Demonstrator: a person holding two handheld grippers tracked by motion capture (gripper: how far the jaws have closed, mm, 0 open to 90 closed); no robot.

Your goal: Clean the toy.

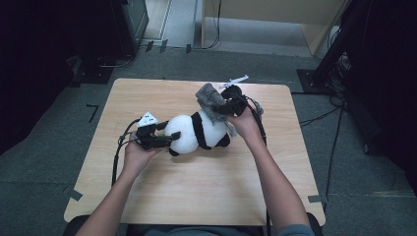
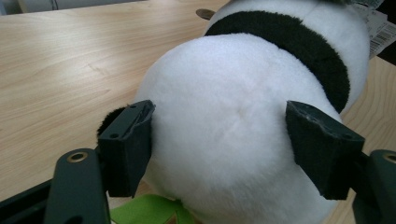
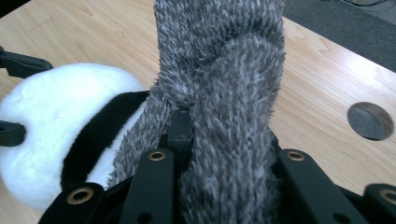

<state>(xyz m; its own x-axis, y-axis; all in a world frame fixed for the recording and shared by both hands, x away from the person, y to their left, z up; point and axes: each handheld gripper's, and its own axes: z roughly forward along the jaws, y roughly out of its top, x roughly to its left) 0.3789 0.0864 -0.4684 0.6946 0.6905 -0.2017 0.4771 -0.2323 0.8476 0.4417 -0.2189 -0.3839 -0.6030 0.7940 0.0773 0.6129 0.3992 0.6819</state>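
Observation:
A black-and-white panda plush (image 1: 199, 132) lies on its side in the middle of the wooden table (image 1: 196, 196). My left gripper (image 1: 162, 139) is shut on its white rounded end; in the left gripper view both pads press into the plush (image 2: 233, 116), one on each side. My right gripper (image 1: 227, 104) sits at the panda's far right end, shut on a grey fuzzy piece of fabric (image 1: 209, 98). In the right gripper view that fabric (image 3: 219, 56) rises from between the jaws and hides the fingertips, with the panda (image 3: 56, 130) at the left behind it.
A round cable hole (image 3: 371, 120) is set in the tabletop near the far edge. A paper tag with a barcode (image 2: 380, 28) hangs at the plush's far side, and a green felt piece (image 2: 149, 210) sticks out under it. Cables and dark stands ring the table on the floor.

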